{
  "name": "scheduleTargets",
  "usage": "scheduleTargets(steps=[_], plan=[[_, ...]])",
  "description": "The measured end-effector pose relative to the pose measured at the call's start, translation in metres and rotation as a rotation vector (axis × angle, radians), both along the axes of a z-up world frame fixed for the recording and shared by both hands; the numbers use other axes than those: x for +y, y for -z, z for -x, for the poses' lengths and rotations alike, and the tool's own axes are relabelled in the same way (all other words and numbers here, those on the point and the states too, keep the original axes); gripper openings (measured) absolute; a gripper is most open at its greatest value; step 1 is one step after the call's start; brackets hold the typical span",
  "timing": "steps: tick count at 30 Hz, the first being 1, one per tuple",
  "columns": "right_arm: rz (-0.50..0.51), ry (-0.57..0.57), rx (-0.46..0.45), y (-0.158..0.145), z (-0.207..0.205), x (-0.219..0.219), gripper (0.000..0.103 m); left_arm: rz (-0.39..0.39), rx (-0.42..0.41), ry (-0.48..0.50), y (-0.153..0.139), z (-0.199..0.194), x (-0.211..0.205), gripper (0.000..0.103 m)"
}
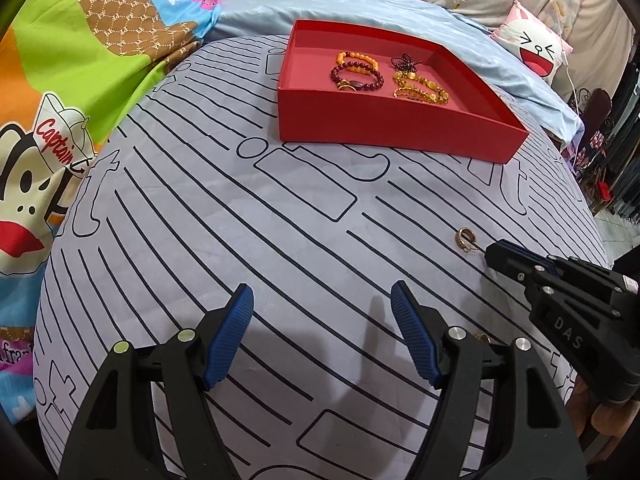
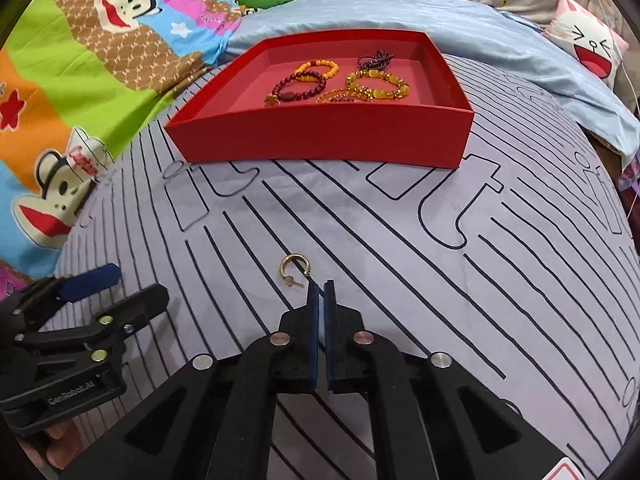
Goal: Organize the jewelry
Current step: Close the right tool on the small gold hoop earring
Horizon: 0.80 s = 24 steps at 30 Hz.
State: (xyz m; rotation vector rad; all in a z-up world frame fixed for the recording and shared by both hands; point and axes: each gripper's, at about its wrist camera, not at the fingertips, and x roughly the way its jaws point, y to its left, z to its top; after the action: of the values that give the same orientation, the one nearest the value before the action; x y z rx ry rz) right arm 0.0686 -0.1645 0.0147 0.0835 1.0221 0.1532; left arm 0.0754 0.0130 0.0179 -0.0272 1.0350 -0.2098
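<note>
Right wrist view: the right gripper [image 2: 321, 286] has its blue pads pressed flat together, with nothing visible between them. Its tips sit low over the grey line-patterned bedsheet [image 2: 400, 260], just beside a small gold hoop earring [image 2: 295, 269] that lies on the cloth in front of and slightly left of the tips; whether the tips touch the earring's post cannot be told. In the left wrist view the same closed tips [image 1: 489, 249] point at the earring [image 1: 464, 239] from the right.

The left gripper [image 1: 322, 300] hangs over the sheet with its jaws spread wide and nothing between them; from the right wrist it appears at the lower left [image 2: 132, 284], well apart from the earring.

Farther back on the sheet stands a shallow red box [image 1: 400, 128], open on top. Inside lie a dark red bead bracelet [image 1: 354, 74], an orange bead bracelet [image 1: 358, 57] overlapping it, yellow amber-like bracelets [image 1: 420, 86], and a dark beaded chain [image 1: 406, 63] bunched near the far wall.

Beyond the box runs a light blue blanket [image 1: 360, 4]. A bright cartoon monkey quilt [image 1: 60, 100] lies to the left, and a pink cartoon-face pillow [image 1: 534, 50] to the right.
</note>
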Motion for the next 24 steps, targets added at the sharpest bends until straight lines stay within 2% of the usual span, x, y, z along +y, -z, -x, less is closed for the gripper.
scheduleTargets(steps=[1,3,9,12,15,24], plan=[[-0.001,-0.003,-0.007,-0.002,0.000,0.001,0.022,0.001,0.000,-0.001,0.000,0.000,0.000,0.068],[0.006,-0.010,-0.016,-0.003,0.000,0.005,0.027,0.000,-0.002,-0.003,-0.001,-0.001,0.001,0.068],[0.034,-0.038,-0.013,0.002,-0.012,0.021,0.027,-0.008,-0.004,-0.009,-0.002,0.001,0.006,0.068],[0.058,-0.041,-0.008,0.006,-0.015,0.024,0.016,-0.010,-0.002,-0.014,-0.001,0.001,0.008,0.068],[0.072,-0.035,-0.014,0.005,-0.012,0.021,0.015,-0.007,0.001,-0.015,-0.001,0.002,0.009,0.068],[0.052,0.056,-0.017,-0.004,0.003,-0.019,0.015,0.008,-0.003,0.059,-0.003,0.012,-0.015,0.068]])
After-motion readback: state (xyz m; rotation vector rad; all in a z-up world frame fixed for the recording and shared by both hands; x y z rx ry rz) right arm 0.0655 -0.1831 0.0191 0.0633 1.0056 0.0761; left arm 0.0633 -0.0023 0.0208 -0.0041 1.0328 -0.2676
